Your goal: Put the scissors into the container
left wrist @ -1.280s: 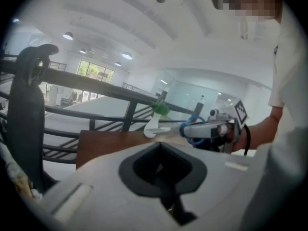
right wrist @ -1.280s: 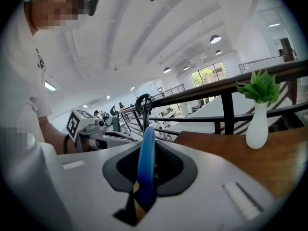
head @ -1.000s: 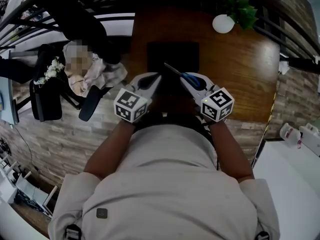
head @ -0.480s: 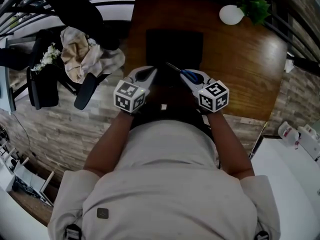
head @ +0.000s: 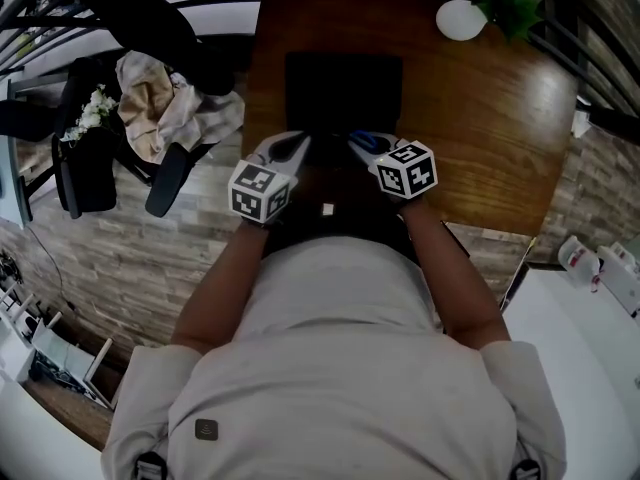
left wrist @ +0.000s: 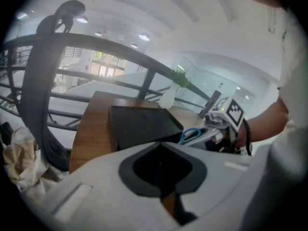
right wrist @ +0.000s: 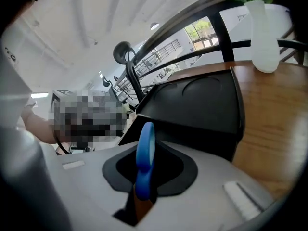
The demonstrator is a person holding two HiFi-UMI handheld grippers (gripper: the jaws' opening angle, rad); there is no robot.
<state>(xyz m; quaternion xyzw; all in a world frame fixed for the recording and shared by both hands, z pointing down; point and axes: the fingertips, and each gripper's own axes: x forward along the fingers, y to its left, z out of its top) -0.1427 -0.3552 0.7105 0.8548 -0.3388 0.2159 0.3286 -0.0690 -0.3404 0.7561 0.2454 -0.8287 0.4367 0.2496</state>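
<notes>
The blue-handled scissors [head: 374, 140] [right wrist: 144, 153] stand edge-on between the jaws of my right gripper [head: 358, 146] [right wrist: 139, 196], which is shut on them. They hang just at the near edge of the black rectangular container [head: 343, 90] [right wrist: 197, 105] on the wooden table [head: 480, 118]. In the left gripper view the scissors [left wrist: 192, 134] show beside the container [left wrist: 142, 124]. My left gripper [head: 298, 146] [left wrist: 168, 196] hovers at the container's near left corner, shut with nothing in it.
A white vase [head: 460, 20] [right wrist: 264, 32] with a green plant [head: 510, 8] stands at the table's far right. Left of the table is a black chair with crumpled cloth [head: 165, 108]. A black railing [left wrist: 120, 47] runs behind the table.
My right gripper has moved left and closer to the container's near edge with the scissors. The left gripper has stayed about where it was.
</notes>
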